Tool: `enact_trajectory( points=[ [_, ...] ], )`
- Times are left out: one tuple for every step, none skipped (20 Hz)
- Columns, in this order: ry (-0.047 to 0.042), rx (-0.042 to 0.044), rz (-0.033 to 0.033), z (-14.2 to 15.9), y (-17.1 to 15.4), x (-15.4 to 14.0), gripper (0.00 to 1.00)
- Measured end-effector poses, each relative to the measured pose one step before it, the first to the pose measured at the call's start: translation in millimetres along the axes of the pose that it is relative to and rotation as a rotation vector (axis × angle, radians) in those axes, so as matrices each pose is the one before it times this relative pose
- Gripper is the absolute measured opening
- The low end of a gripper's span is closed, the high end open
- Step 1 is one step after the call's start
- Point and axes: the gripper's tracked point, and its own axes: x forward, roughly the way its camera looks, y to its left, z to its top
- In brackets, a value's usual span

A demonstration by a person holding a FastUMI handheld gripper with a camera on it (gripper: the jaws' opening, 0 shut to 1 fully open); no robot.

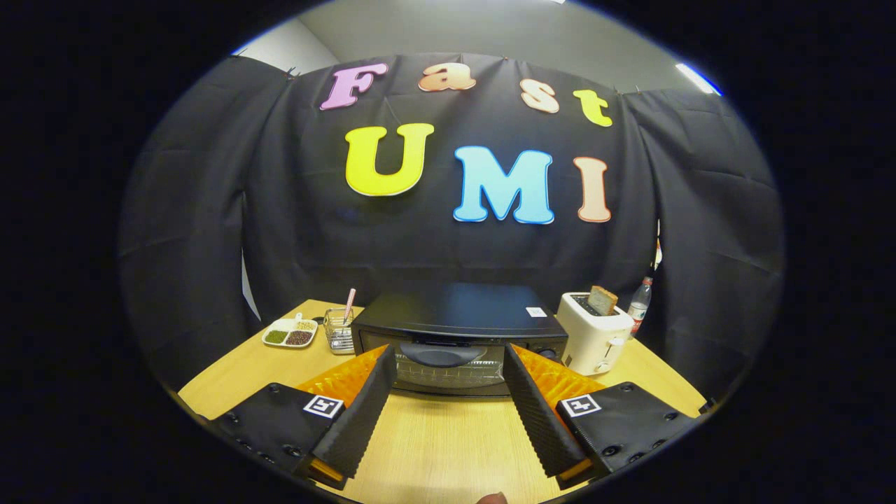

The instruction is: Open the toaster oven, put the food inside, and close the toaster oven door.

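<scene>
A black toaster oven stands on the wooden table straight ahead of my fingers. Its glass door is closed, with a dark handle across the top of the door. My gripper is open, its fingers spread wide, and the fingertips sit just in front of the door at either side of the handle. Nothing is held between the fingers. A slice of toast sticks up out of a white toaster to the right of the oven.
Left of the oven are a small clear holder with a pink stick and a white divided dish of seeds. A plastic bottle stands behind the white toaster. Bare tabletop lies between my fingers and the oven.
</scene>
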Motion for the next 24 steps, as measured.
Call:
enact_trajectory(
  points=[
    [-0.01906,-0.00834,-0.00738,5.80,-8.11,-14.39,0.97],
    [-0.01866,-0.00767,-0.00944,4.81,-8.99,-12.90,0.97],
    [-0.02262,-0.00838,-0.00358,6.99,-8.26,-12.10,0.97],
    [-0.01752,-0.01165,-0.00978,5.57,-8.92,-11.38,0.97],
    [-0.01393,-0.01250,-0.01273,5.02,-10.37,-10.12,0.97],
    [-0.01415,-0.00896,-0.00949,4.13,-10.33,-9.13,0.97],
    [-0.00924,-0.00285,-0.00988,4.05,-9.81,-8.55,0.97],
    [-0.00912,0.00082,-0.00710,1.14,-10.28,-6.39,0.97],
    [-0.00758,0.00271,-0.01281,3.44,-9.85,-6.97,0.97],
    [-0.00754,0.00158,-0.01170,1.95,-11.77,-5.74,0.97],
    [-0.00716,0.00425,-0.01036,1.97,-11.33,-4.86,0.99],
    [-0.00633,0.00602,-0.00765,2.12,-10.70,-4.18,0.99],
    [-0.00771,0.00609,-0.00755,1.84,-11.10,-3.63,0.99],
    [-0.00929,0.00213,-0.00491,2.36,-11.40,-2.82,0.99],
    [-0.00559,-0.00099,-0.00585,2.44,-10.32,-4.25,0.99],
    [-0.00505,-0.00720,-0.00209,0.02,-11.39,-3.14,0.99],
    [-0.00490,-0.00777,-0.00152,0.83,-9.98,-2.72,0.99],
    [-0.00985,-0.00329,-0.00381,1.86,-10.71,-2.81,0.99],
    [-0.00435,0.00168,-0.00545,0.97,-10.77,-1.61,0.99],
    [0.00034,0.00890,-0.00278,-1.60,-8.56,-0.69,0.99],
    [0.00368,0.01009,-0.00148,-1.92,-7.73,-0.83,0.99],
    [0.00286,0.00782,-0.00350,-2.19,-7.69,0.59,0.98],
    [0.00503,0.00824,-0.00683,-1.83,-7.87,0.09,0.98],
    [0.00387,0.00991,0.00008,-2.47,-5.50,-0.39,0.99]
  ],
)
